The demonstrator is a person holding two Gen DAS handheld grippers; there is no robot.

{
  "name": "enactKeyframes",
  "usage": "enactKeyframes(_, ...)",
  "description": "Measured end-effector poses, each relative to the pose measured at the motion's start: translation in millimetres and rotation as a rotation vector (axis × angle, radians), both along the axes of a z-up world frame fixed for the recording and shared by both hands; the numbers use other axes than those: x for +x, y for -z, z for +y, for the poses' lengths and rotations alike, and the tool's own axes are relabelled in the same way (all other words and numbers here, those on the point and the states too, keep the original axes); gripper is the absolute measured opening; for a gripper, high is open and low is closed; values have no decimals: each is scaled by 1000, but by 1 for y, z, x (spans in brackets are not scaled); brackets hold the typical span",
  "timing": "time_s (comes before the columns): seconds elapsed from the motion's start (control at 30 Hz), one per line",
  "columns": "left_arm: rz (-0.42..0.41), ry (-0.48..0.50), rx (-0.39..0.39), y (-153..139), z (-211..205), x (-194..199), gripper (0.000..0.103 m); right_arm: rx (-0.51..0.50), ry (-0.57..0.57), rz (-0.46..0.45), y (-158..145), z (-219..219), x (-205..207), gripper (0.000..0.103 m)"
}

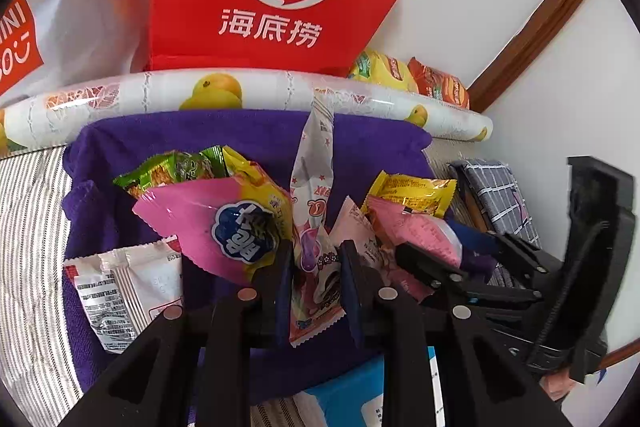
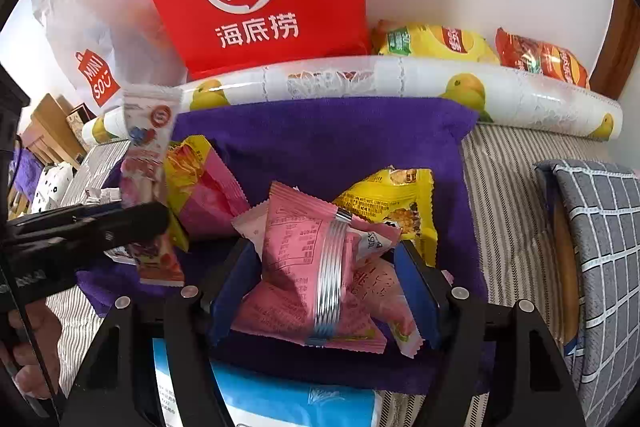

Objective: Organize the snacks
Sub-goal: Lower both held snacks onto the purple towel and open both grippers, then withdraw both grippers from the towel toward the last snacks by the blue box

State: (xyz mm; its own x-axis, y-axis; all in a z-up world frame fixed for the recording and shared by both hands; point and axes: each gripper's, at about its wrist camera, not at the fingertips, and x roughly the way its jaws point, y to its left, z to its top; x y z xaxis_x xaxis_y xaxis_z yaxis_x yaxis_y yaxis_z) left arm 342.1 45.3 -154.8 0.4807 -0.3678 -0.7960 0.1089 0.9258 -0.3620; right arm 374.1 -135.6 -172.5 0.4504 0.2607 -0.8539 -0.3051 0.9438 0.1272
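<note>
Left gripper [image 1: 316, 267] clamps white-pink wrapper [image 1: 314, 195]; right gripper [image 2: 328, 267] loose around pink packet [image 2: 304, 259].

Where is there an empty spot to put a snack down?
The back of the purple cloth is bare, between the snack pile and the fruit-print roll. The striped mat is free too, between the cloth and the grey checked fabric. The middle is crowded with the pink packets and the yellow packet.
</note>
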Motion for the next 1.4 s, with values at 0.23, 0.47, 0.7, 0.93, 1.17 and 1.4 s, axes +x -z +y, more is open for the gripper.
enactKeyframes(0.23, 36, 2, -4, 10, -1, 2, 23, 22, 5, -46, -22, -7, -18, 71)
enactKeyframes(0.47, 59, 16, 31, 5, -3, -1, 48, 43, 11, -77, -37, -12, -38, 71)
enactKeyframes(0.7, 40, -23, 25, -10, 13, -25, 50, 48, 18, -91, -47, -15, -67, 71)
enactKeyframes(0.93, 13, -65, 35, -27, 36, -66, 51, 82, 31, -99, -56, -13, -114, 71)
enactKeyframes(1.17, 4, -102, 50, -32, 60, -107, 51, 133, 6, -49, -49, 2, -161, 71)
enactKeyframes(1.4, 6, -114, 71, -25, 79, -145, 51, 131, 0, 6, -20, 23, -198, 63)
